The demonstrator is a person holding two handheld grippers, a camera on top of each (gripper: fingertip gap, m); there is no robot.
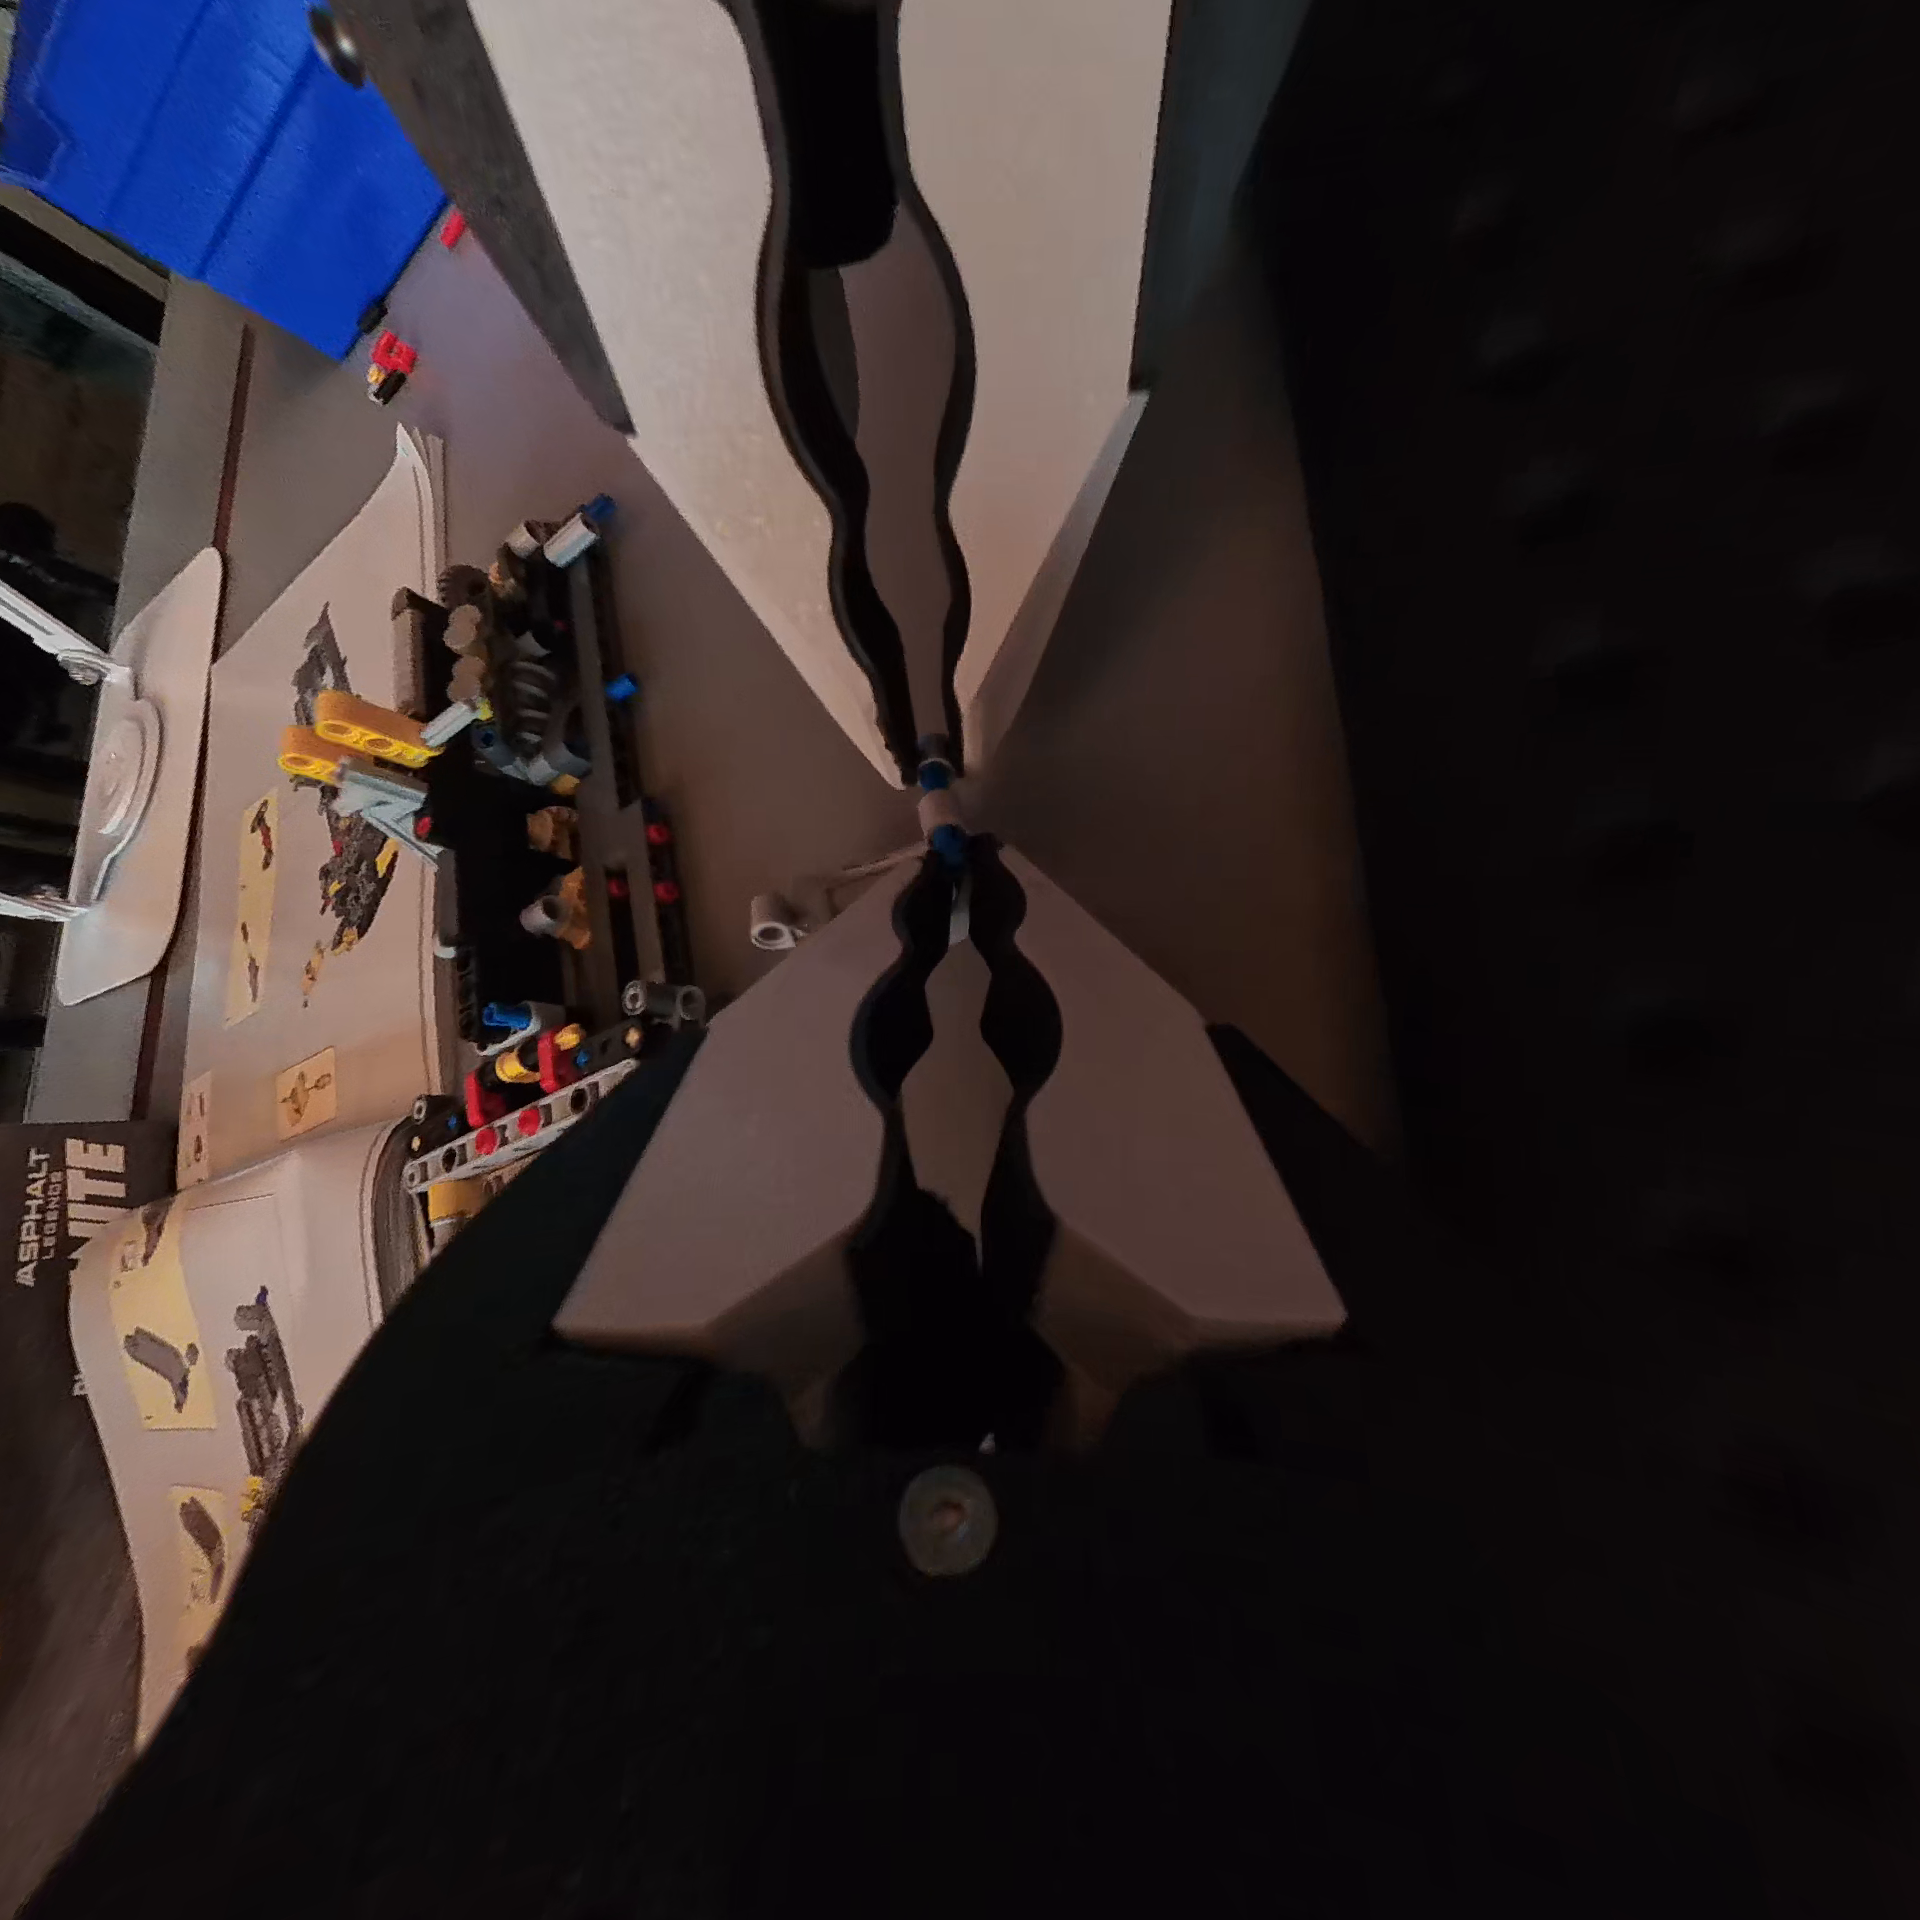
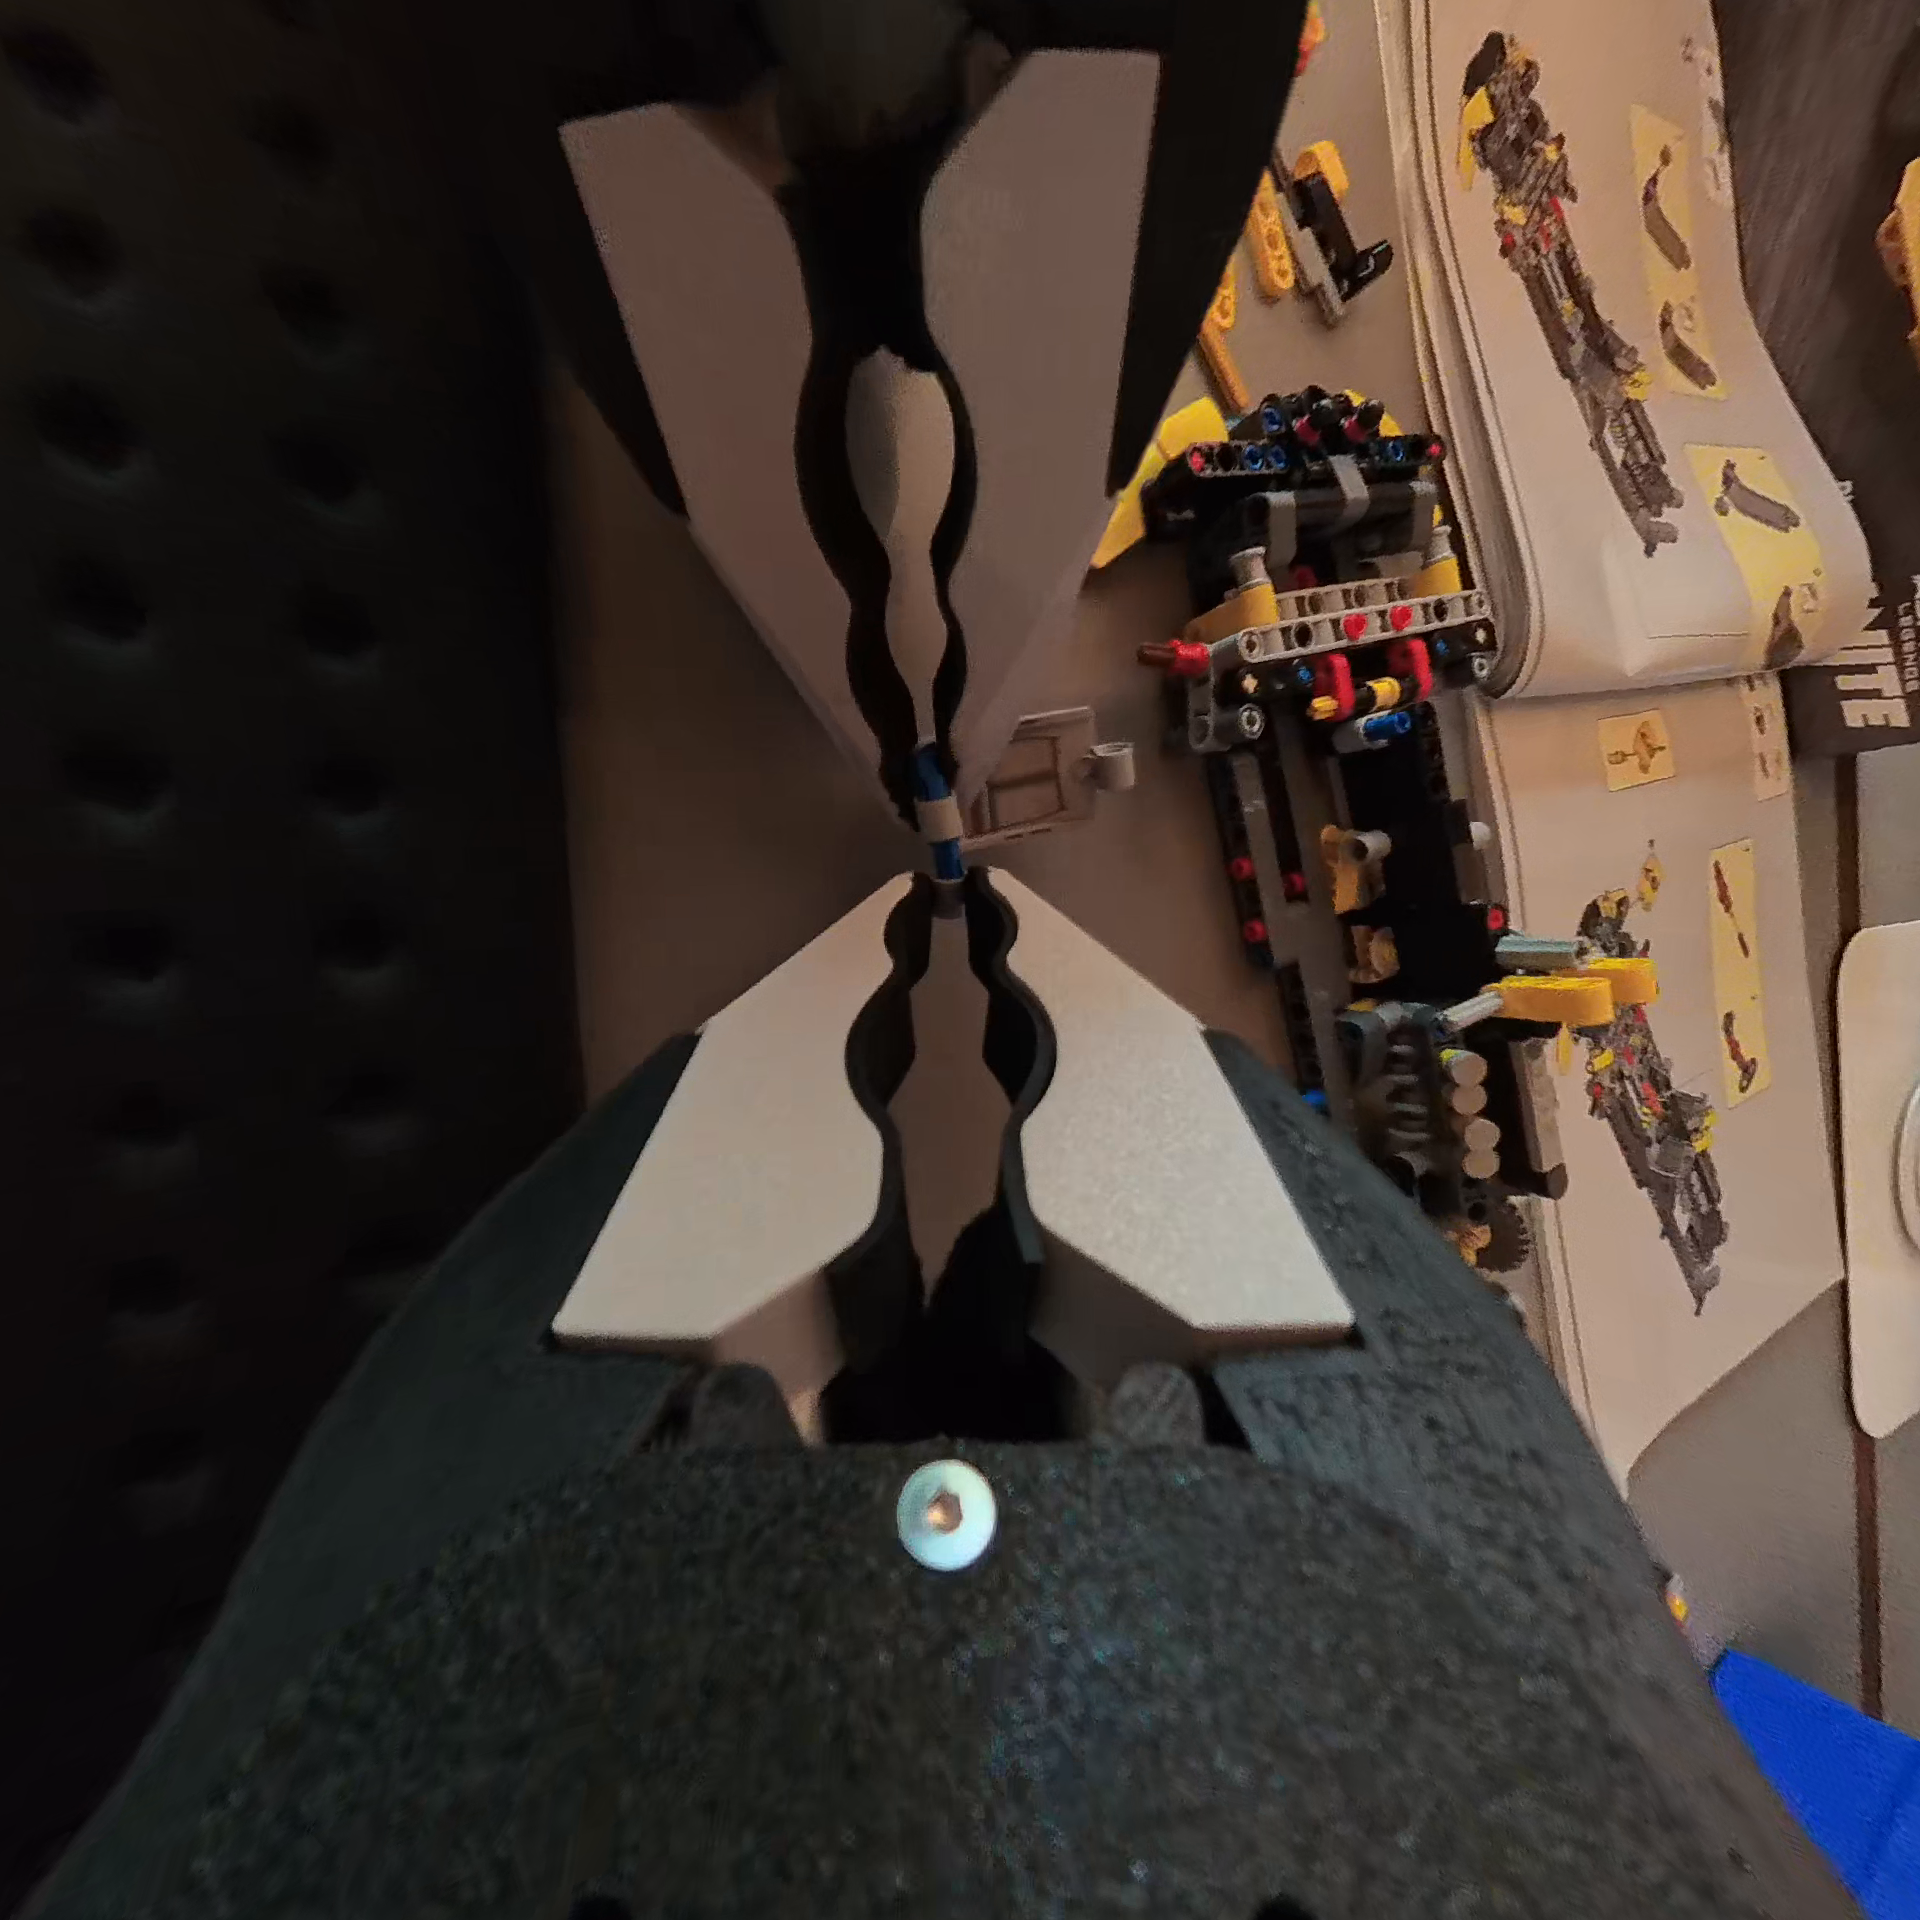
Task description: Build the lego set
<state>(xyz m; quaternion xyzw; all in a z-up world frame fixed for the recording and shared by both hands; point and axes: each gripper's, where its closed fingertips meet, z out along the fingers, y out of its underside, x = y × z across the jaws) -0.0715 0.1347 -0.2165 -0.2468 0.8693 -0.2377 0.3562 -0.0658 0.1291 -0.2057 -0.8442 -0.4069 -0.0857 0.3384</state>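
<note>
blue-and-grey pin piece (image 1: 943, 800); pinched at both ends | lego chassis (image 2: 1371, 831); flat on table

grainy matt black plastic claw (image 2: 948, 883), glossy paper booklet (image 2: 1662, 644)

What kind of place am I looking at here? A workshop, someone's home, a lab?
Most likely a hobby or work table indoors; which kind of room, I cannot tell. An open instruction booklet lies beside a half-built lego model, a blue bin stands at the table's far end.
</note>
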